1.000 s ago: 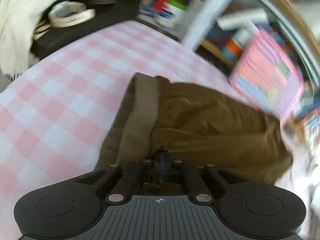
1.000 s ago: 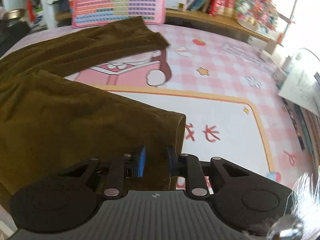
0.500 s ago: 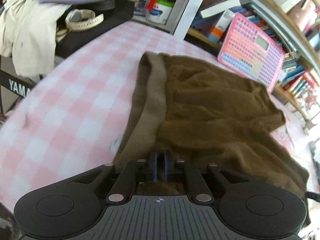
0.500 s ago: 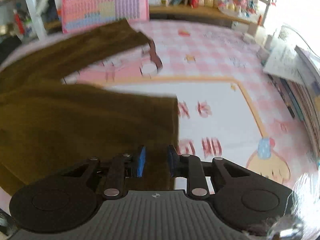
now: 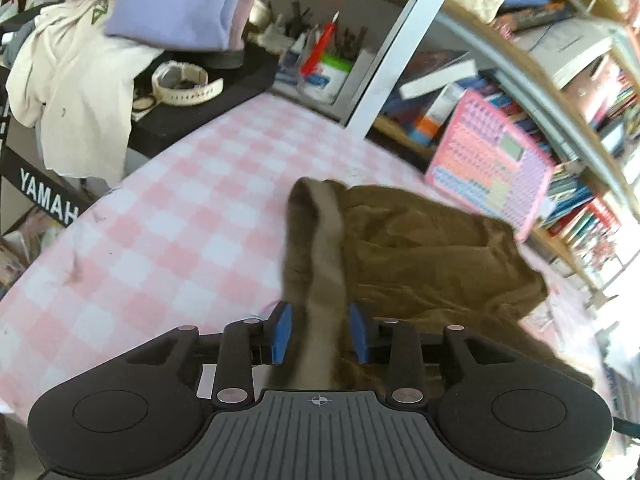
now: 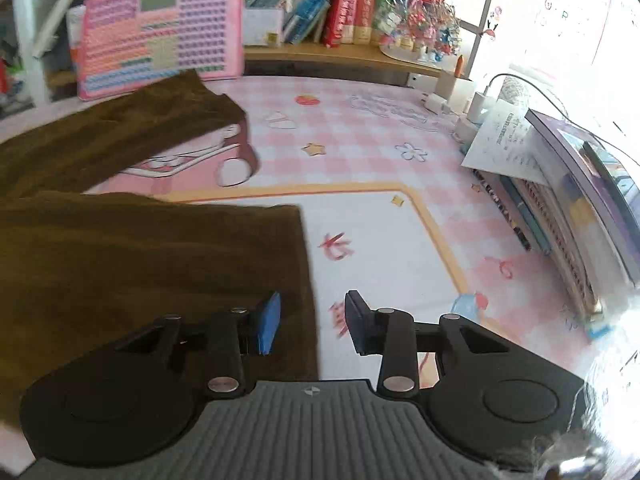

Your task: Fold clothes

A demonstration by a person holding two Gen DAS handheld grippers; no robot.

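Left wrist | tongs (image 5: 320, 334) parted | ribbed waistband (image 5: 326, 248), brown corduroy trousers (image 5: 420, 256)

The left hand-held gripper (image 5: 320, 334) was built in matte black, with blue pads (image 5: 283, 334) on its fingers. Silver screw heads were set at the linkage pivots. A ribbed grey plate with a small crosshair marking was seen at six o'clock, flanked by two round black housings. The right hand-held gripper (image 6: 312, 324) was made alike.
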